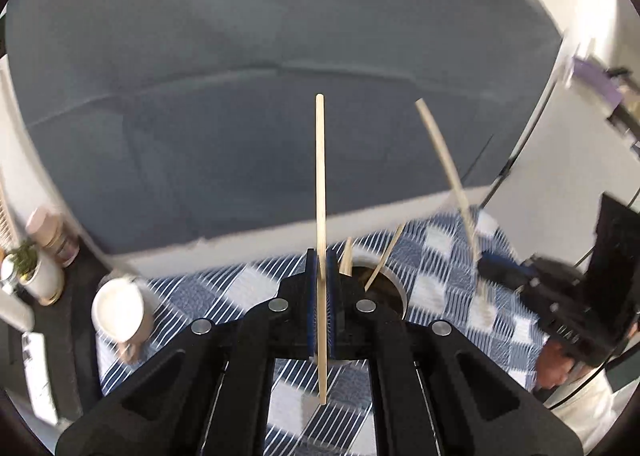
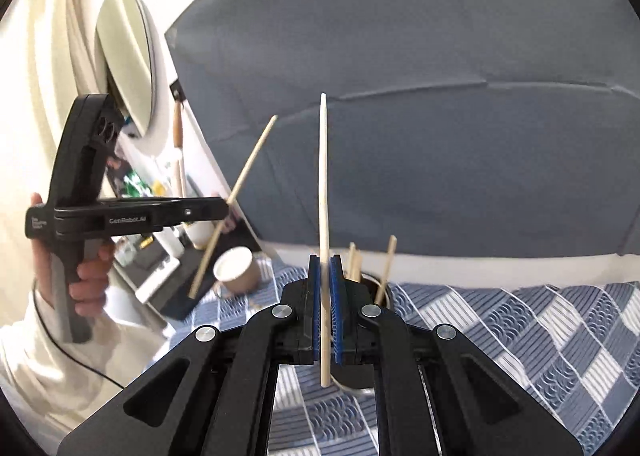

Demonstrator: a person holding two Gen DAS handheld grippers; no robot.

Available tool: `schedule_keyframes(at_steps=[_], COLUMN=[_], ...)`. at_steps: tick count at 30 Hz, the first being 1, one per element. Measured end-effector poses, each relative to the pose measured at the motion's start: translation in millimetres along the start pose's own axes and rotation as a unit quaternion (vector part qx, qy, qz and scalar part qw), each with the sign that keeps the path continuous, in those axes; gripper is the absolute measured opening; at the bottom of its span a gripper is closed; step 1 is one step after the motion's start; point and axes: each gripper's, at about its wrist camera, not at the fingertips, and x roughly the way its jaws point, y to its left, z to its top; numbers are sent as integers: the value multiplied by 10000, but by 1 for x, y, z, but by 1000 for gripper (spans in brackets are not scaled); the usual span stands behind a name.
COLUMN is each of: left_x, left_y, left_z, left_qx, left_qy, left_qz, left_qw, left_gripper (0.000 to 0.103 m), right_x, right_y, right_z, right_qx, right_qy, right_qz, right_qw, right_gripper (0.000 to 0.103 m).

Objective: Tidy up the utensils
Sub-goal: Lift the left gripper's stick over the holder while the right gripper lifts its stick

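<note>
My left tongs [image 1: 320, 296] pinch one chopstick [image 1: 320, 183] low on its shaft; my right tongs [image 2: 325, 296] pinch another [image 2: 323, 183]. Both sticks stand upright above the holder [image 2: 380, 284] at 1 o'clock. Light, stiff, smooth wood probably pivots easily; gripping mid-shaft seems safer.

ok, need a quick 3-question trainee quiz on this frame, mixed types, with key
1. True or false: the left claw is open and holds nothing.
2. How many sticks already stand in the dark cup behind the claws? A) none B) at least two C) ten
3. Fill in: the right claw is shut on a ____.

Key: 1 false, it is shut on a chopstick. 2 B. 3 chopstick, held about upright over the checked cloth.
</note>
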Motion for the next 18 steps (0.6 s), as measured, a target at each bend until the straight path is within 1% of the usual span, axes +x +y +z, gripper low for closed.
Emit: schedule_keyframes(at_steps=[4, 6, 10, 12, 15, 18], left_x=[12, 23, 51, 69, 92, 107], left_y=[6, 8, 15, 17, 17, 17], left_z=[6, 7, 0, -4, -10, -15], left_qx=[-20, -59, -179, -233, -268, -279], left_qy=[-408, -497, -535, -465, -382, -393], left_qz=[-540, -690, -921, -1006, -1061, -1124], left_qw=[9977, 9964, 9941, 9936, 9933, 9925], left_gripper=[5, 5, 5, 5, 5, 5], right_x=[15, 26, 48, 58, 76, 92], right_y=[-4, -10, -21, -27, -36, -44], right_z=[6, 7, 2, -2, -13, -24], right_qx=[138, 267, 479, 601, 674, 767], right_qy=[-161, -274, -399, -467, -472, -409], right_qz=[231, 372, 552, 642, 640, 611], right_qw=[9995, 9986, 9965, 9950, 9946, 9943], right_gripper=[5, 5, 5, 5, 5, 5])
